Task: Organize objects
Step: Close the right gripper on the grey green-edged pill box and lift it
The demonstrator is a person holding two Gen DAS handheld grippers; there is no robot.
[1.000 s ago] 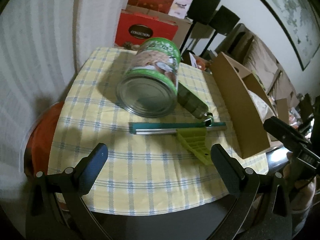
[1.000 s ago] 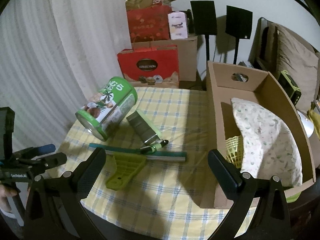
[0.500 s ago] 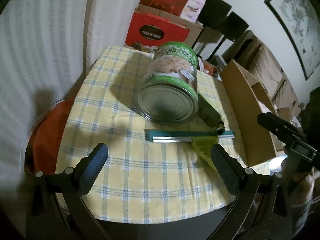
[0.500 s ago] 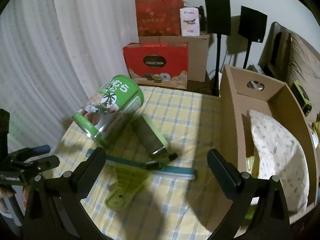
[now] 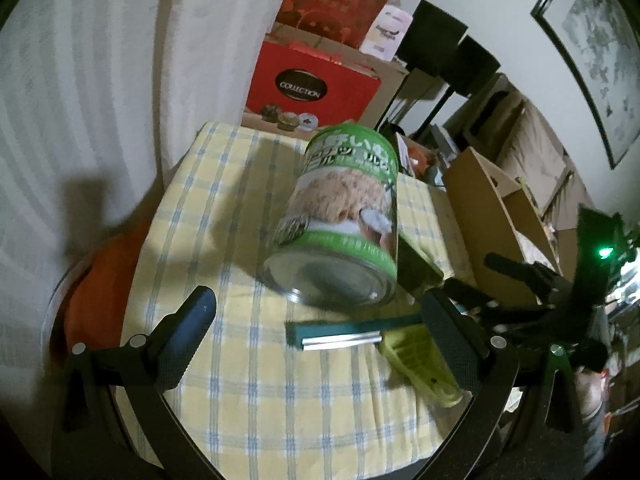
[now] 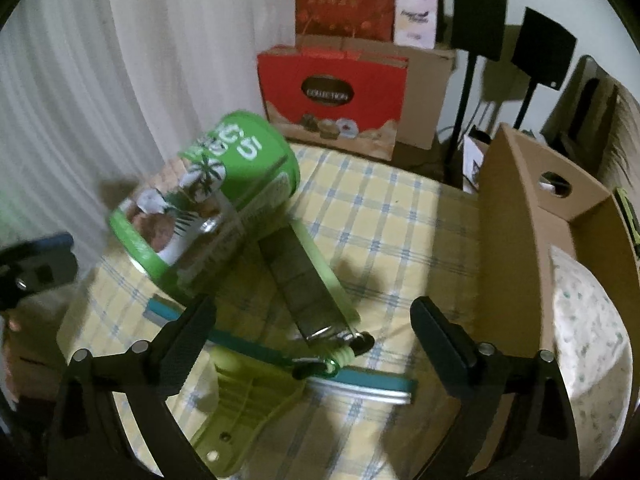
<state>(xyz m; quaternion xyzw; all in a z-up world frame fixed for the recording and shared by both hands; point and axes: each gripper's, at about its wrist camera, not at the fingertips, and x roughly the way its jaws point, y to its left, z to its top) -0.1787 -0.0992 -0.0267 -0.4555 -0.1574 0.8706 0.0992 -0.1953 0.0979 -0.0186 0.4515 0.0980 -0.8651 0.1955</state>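
A large green can (image 5: 340,220) lies on its side on the yellow checked tablecloth (image 5: 224,216); it also shows in the right wrist view (image 6: 204,196). A dark green flat bottle (image 6: 304,280) lies next to it. In front lies a lime squeegee (image 6: 248,396) with a teal blade (image 5: 352,330). My left gripper (image 5: 320,332) is open, just short of the can's base. My right gripper (image 6: 316,340) is open, over the squeegee and the bottle's cap end. Neither holds anything.
An open cardboard box (image 6: 516,216) with a patterned cushion (image 6: 588,344) stands at the table's right edge. Red gift boxes (image 6: 332,92) and black speakers (image 6: 544,52) stand behind the table. A white curtain (image 5: 80,80) hangs at left.
Both grippers have moved forward toward the can and squeegee, which loom larger. The objects on the table have not moved. Both grippers stay open.
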